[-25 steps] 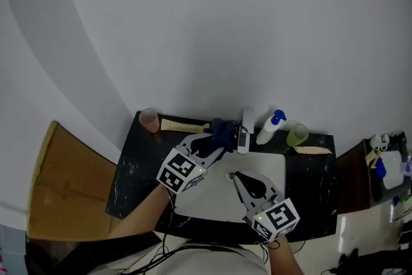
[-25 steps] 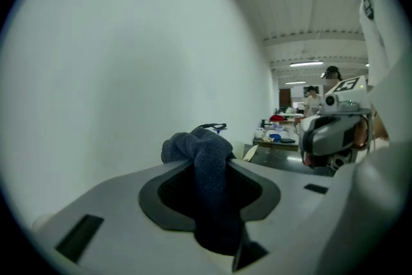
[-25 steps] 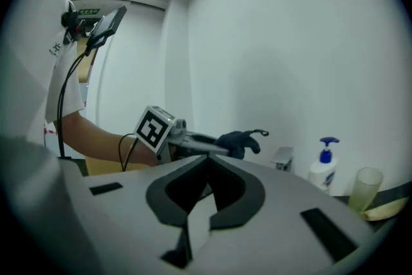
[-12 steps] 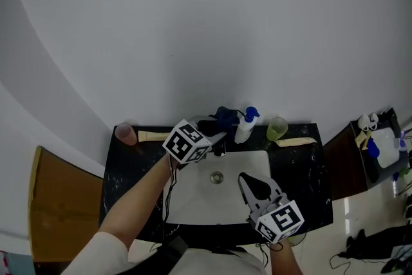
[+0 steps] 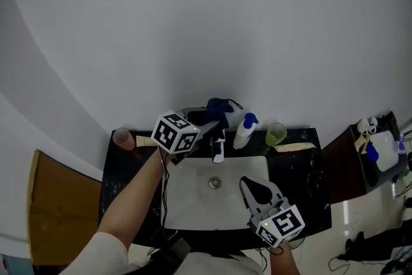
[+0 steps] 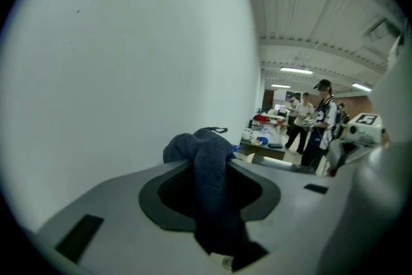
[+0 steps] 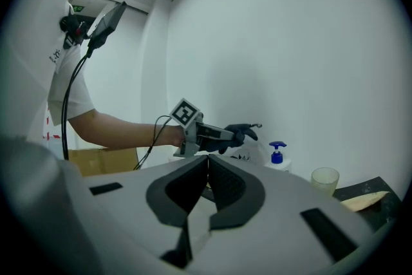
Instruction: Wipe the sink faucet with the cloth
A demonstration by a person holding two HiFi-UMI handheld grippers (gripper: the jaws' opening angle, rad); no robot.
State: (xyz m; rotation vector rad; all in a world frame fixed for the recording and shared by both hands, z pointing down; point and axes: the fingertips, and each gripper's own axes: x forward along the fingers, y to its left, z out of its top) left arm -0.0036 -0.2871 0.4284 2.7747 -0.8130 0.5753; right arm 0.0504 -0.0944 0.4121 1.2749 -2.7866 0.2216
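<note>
I am clamping the dark blue cloth (image 5: pixel 220 106) in my left gripper (image 5: pixel 205 120), just beyond the faucet (image 5: pixel 218 150), toward the wall (image 5: pixel 206 22). Right of the faucet, my right gripper (image 5: pixel 250 186) is hovering over the sink (image 5: pixel 193 199), closed and empty.

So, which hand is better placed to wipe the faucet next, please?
Likely left: its tool grips the cloth close by the faucet; the right tool is shut, empty, farther back over the sink.

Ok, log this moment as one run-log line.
left gripper: shut on cloth | cloth: held in air, off faucet | right gripper: shut, empty, over sink
</note>
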